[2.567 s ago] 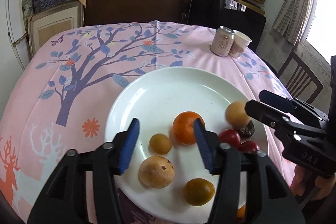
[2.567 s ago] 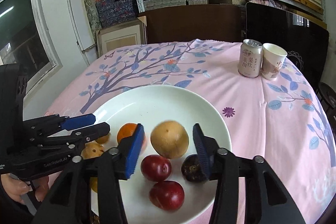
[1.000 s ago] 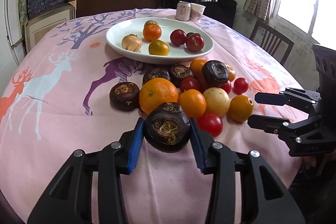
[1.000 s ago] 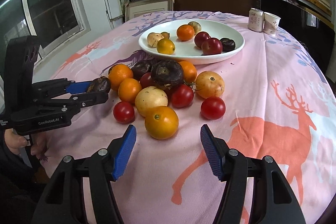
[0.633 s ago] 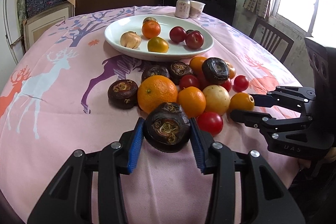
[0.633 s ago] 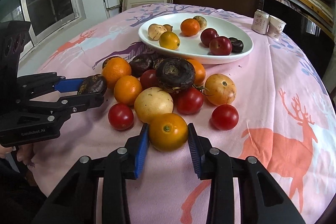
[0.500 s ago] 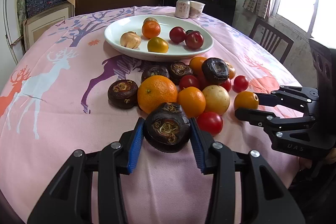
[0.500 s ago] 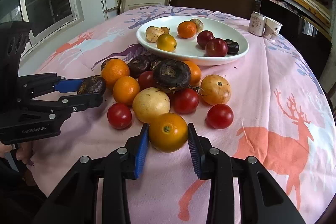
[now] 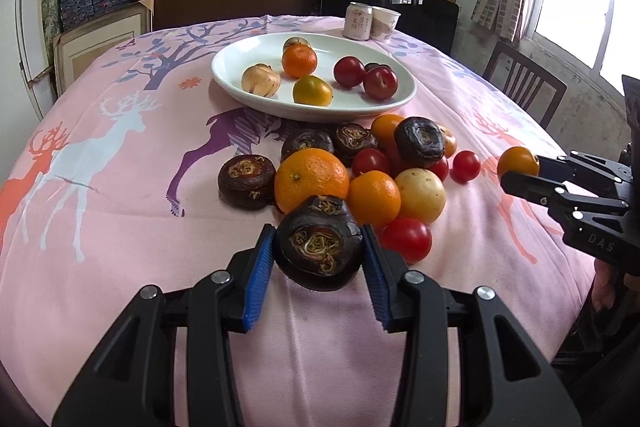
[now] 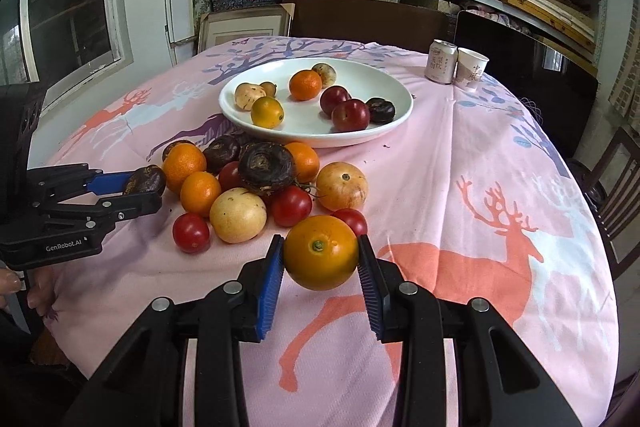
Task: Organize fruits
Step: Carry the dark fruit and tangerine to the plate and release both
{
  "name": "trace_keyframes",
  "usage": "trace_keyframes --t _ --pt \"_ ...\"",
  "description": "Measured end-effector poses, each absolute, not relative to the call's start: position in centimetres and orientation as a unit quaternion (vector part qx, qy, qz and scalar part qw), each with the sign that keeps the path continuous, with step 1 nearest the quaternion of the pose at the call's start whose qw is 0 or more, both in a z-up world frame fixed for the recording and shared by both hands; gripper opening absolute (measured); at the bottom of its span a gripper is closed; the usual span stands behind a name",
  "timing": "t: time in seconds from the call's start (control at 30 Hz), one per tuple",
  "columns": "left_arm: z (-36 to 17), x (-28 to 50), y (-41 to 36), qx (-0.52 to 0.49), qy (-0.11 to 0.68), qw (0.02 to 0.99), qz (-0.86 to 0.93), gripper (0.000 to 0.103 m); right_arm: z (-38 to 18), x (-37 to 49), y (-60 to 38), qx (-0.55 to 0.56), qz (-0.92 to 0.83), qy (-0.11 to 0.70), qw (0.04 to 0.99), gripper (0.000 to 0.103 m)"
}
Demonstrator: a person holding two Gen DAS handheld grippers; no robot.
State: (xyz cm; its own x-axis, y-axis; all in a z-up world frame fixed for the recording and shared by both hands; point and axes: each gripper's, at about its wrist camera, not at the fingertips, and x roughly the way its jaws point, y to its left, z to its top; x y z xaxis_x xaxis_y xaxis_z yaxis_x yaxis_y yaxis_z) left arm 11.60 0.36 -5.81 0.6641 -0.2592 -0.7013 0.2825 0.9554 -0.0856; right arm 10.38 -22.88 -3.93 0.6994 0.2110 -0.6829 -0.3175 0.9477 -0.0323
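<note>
The right gripper (image 10: 320, 269) has lifted the orange fruit (image 10: 321, 251) off the pile.

Left gripper (image 10: 132, 193) body, near left in the right wrist view: "GenRobot.AI" in white.
Right gripper (image 9: 520, 175) body, near right in the left wrist view: "DAS" in pale letters.
Can (image 10: 442, 62), far right on the table: red Chinese characters, too small to read.
Paper cup (image 10: 471, 68) just beside the can: dark characters, not legible.
</note>
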Motion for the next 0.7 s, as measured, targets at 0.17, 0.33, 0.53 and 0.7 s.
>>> trace_keyframes --t 0.17,0.33,0.53,0.7 --pt "-5.1 11.6 0.5 0.010 0.381 0.913 -0.148 0.042 -3.0 10.5 -24.0 -0.064 0.138 0.348 0.925 0.037" --pt "-2.9 12.2 0.6 0.016 0.362 0.920 -0.151 0.042 -1.1 11.4 -26.1 -0.041 0.128 0.331 0.934 0.037" --pt "0.3 15.9 0.1 0.026 0.344 0.926 -0.149 0.042 2.2 14.6 -28.3 -0.015 0.120 0.304 0.945 0.037" --pt "1.5 22.2 -1.3 0.019 0.354 0.924 -0.145 0.042 4.1 19.9 -27.5 -0.005 0.128 0.295 0.947 0.037"
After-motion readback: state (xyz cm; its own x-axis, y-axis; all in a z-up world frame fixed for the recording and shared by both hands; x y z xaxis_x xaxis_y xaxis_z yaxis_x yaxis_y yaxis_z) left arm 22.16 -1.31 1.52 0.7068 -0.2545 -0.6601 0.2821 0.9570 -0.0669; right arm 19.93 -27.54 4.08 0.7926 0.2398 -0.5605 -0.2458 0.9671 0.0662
